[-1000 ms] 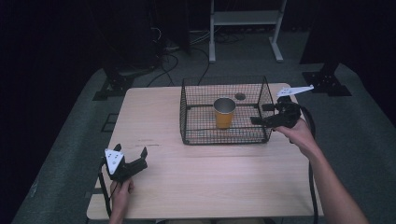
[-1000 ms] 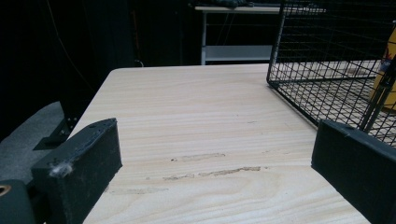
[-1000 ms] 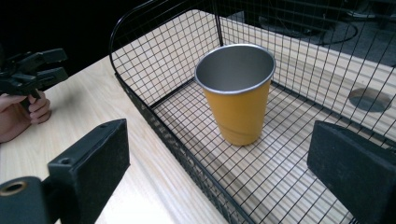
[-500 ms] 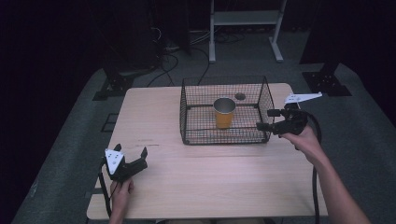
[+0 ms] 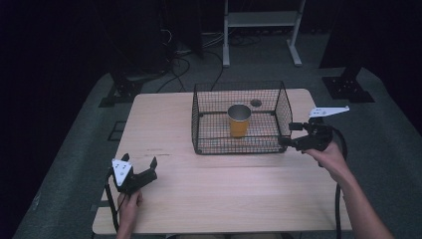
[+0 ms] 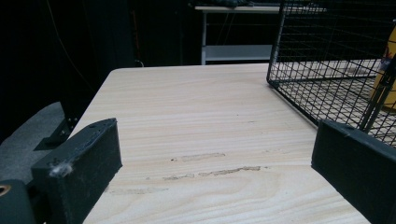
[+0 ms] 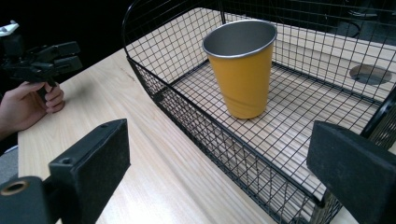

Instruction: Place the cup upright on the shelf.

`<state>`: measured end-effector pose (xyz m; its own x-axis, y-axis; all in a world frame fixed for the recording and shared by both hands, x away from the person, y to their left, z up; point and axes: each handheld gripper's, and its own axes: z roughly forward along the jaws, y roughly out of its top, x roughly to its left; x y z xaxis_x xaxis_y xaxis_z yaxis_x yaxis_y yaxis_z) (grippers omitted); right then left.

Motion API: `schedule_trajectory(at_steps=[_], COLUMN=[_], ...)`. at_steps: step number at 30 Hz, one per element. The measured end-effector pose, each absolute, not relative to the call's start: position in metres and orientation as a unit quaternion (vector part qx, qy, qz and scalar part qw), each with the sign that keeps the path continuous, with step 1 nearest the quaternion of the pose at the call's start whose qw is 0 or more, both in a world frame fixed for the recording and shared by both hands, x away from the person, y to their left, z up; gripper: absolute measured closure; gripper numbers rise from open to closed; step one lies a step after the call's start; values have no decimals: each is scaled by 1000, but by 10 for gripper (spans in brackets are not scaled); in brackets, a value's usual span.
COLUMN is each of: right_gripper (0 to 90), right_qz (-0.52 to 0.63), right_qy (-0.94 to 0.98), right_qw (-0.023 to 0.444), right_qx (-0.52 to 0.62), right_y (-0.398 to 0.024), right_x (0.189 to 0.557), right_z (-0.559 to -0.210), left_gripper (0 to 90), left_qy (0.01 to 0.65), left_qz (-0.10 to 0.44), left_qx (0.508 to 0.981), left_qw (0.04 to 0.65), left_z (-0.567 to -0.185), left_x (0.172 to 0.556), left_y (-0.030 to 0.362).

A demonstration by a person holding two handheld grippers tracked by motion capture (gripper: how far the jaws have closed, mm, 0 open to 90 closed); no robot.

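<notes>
A black wire basket (image 5: 238, 144) stands on the wooden table (image 5: 164, 119), right of its middle. A yellow cup (image 5: 239, 121) with a metal inside stands upright in it, open end up. My right gripper (image 5: 289, 133) is open just outside the basket's near right corner, jaws pointing left at it. In the right gripper view the cup (image 7: 243, 70) stands behind the basket's wire wall (image 7: 196, 116), with nothing between the jaws. My left gripper (image 5: 139, 160) is open near the table's front left, low over the wood and holding nothing. In the left gripper view the basket (image 6: 336, 70) is ahead on the right.
A round hole (image 5: 256, 103) sits in the tabletop under the basket's far side. Beyond the table stand a white shelf frame (image 5: 261, 20) and dark stands with cables on grey floor. The right gripper view also shows the other hand and its gripper (image 7: 42, 58) at the far left.
My right gripper has drawn back a little toward the person and lower, beside the basket's right corner. The left gripper has stayed still.
</notes>
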<state>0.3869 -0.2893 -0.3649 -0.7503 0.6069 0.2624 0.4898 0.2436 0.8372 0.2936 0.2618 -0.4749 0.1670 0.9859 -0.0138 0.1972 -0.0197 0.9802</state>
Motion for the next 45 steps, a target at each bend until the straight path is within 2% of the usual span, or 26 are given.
schedule_trajectory(at_steps=[45], right_gripper=[55], right_qz=[525], right_qy=[777], right_qw=[41], right_qx=[345], right_y=[-284], right_x=[329], right_z=[-424], left_gripper=[8], left_qy=[501], left_qz=[407], left_qx=[590], left_qw=[485], left_z=[-475], left_x=[293], left_y=[261])
